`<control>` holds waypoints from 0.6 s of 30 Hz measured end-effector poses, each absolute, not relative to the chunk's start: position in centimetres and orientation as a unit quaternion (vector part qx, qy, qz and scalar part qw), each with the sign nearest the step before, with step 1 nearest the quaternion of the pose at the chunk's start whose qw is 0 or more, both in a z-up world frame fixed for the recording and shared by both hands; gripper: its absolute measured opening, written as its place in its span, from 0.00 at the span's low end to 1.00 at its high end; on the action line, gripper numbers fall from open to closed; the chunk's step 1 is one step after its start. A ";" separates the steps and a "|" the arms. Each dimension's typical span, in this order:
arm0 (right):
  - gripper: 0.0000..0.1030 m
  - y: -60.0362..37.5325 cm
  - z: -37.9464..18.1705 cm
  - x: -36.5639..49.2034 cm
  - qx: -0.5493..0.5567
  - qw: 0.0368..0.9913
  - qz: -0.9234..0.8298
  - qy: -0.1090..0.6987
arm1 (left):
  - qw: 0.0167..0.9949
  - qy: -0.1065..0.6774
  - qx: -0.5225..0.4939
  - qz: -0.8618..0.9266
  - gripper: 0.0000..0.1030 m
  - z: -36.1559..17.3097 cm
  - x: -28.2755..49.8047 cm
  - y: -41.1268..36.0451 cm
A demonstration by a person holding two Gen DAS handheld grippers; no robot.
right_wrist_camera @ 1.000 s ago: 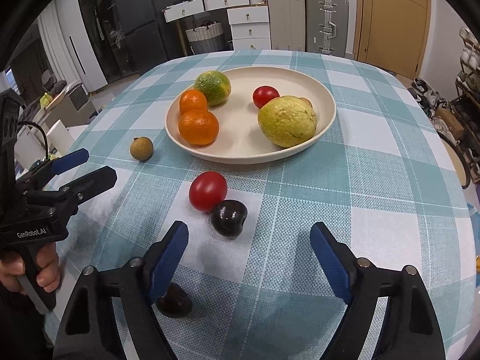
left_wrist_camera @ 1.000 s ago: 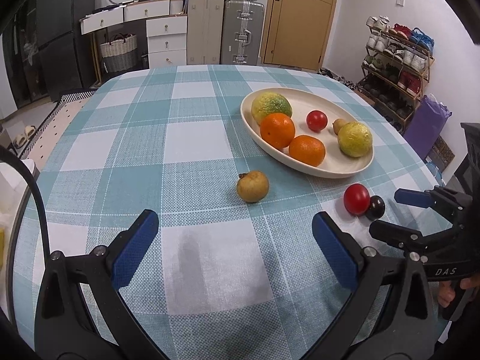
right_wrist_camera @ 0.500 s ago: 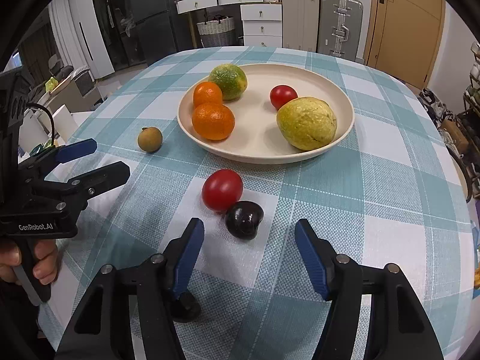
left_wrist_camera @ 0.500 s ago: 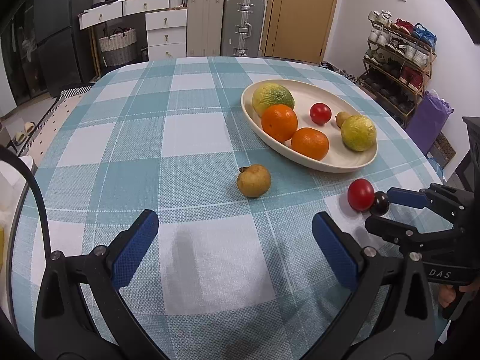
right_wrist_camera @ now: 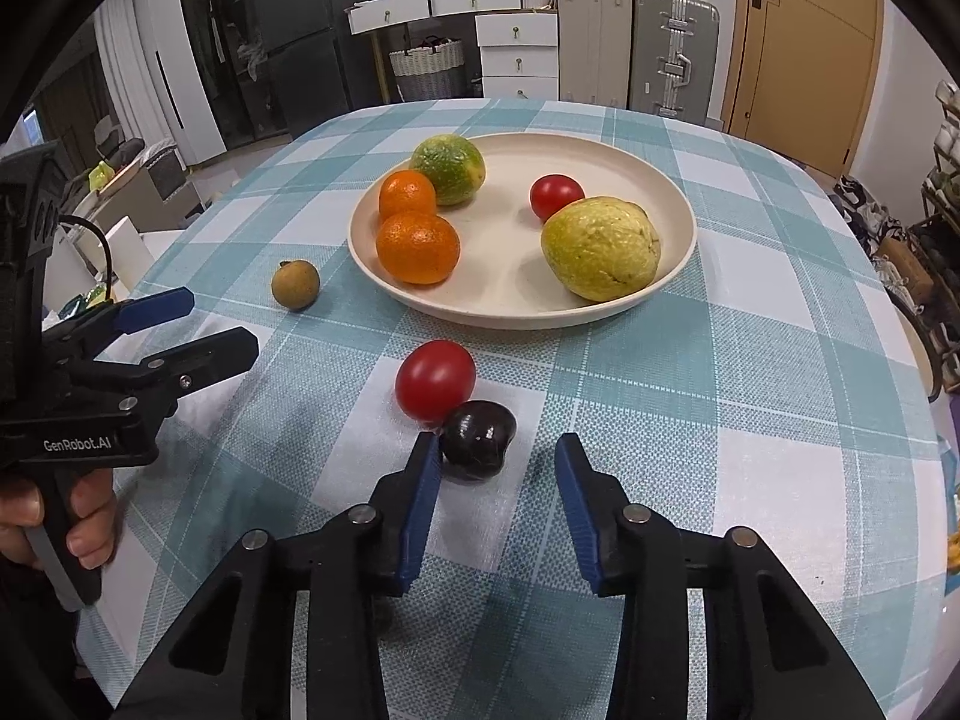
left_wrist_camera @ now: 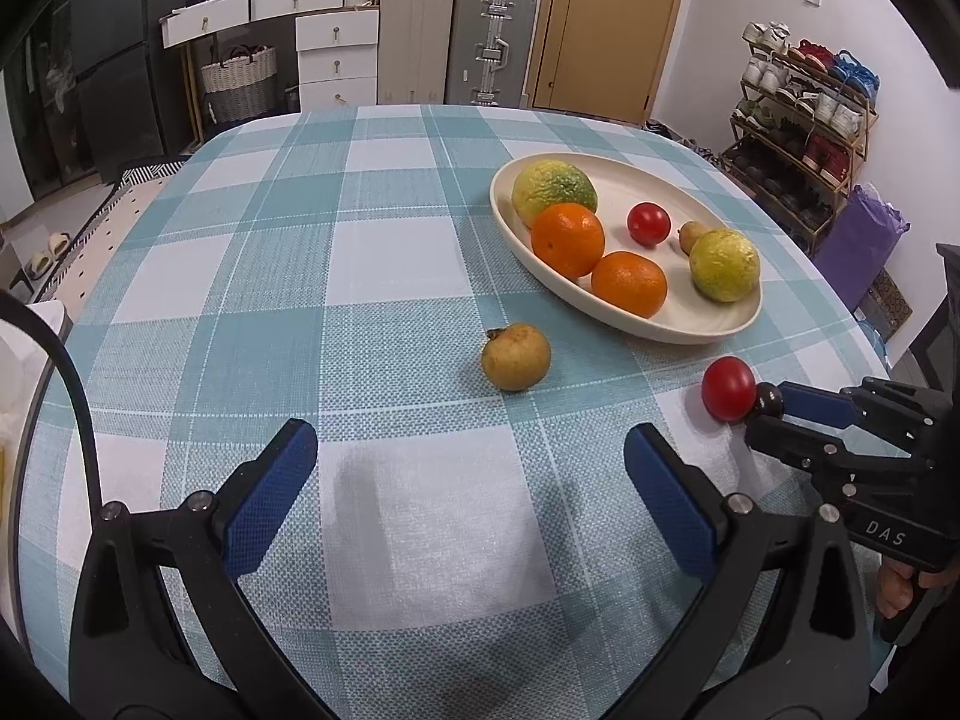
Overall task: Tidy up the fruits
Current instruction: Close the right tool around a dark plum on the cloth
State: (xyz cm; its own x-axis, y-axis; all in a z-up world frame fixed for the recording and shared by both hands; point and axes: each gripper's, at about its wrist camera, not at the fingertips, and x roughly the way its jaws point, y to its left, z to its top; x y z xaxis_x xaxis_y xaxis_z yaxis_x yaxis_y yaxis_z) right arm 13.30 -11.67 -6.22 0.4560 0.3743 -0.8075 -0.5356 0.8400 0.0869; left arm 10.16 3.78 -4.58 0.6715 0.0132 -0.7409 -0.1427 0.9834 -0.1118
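A cream plate (right_wrist_camera: 672, 276) (left_wrist_camera: 714, 324) holds two oranges (right_wrist_camera: 417, 246), a green-yellow citrus (right_wrist_camera: 449, 168), a small red tomato (right_wrist_camera: 556, 195) and a yellow-green guava (right_wrist_camera: 600, 249). On the cloth lie a red tomato (right_wrist_camera: 435, 381) (left_wrist_camera: 728, 388), a dark plum (right_wrist_camera: 478, 441) (left_wrist_camera: 769, 399) touching it, and a small brown fruit (right_wrist_camera: 294, 284) (left_wrist_camera: 516, 357). My right gripper (right_wrist_camera: 495, 468) is open, its jaws around the plum, the left finger touching it. My left gripper (left_wrist_camera: 468, 462) is open and empty, short of the brown fruit.
The round table has a teal and white checked cloth (left_wrist_camera: 390, 252). A small dark object lies under my right gripper's left finger (right_wrist_camera: 384, 618). Drawers, suitcases and a door stand behind; a shoe rack (left_wrist_camera: 804, 120) is at the right.
My right gripper has moved forward to the plum and narrowed its jaws around it. My left gripper has drifted slightly closer to the brown fruit and stays open.
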 end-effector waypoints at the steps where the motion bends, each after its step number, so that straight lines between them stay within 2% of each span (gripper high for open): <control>1: 0.35 -11.7 -6.2 13.3 -0.088 0.848 0.271 0.447 | 0.910 0.404 -0.081 0.043 0.99 -4.6 10.2 3.8; 4: 0.33 -11.5 -6.3 13.4 -0.091 0.848 0.272 0.445 | 0.909 0.407 -0.080 0.043 0.99 -4.7 10.3 3.8; 8: 0.25 -11.3 -6.3 13.6 -0.085 0.847 0.280 0.444 | 0.909 0.407 -0.080 0.043 0.99 -4.8 10.3 3.9; 18: 0.25 -12.3 -5.6 13.3 -0.071 0.856 0.275 0.433 | 0.910 0.404 -0.082 0.050 0.99 -4.6 11.1 4.1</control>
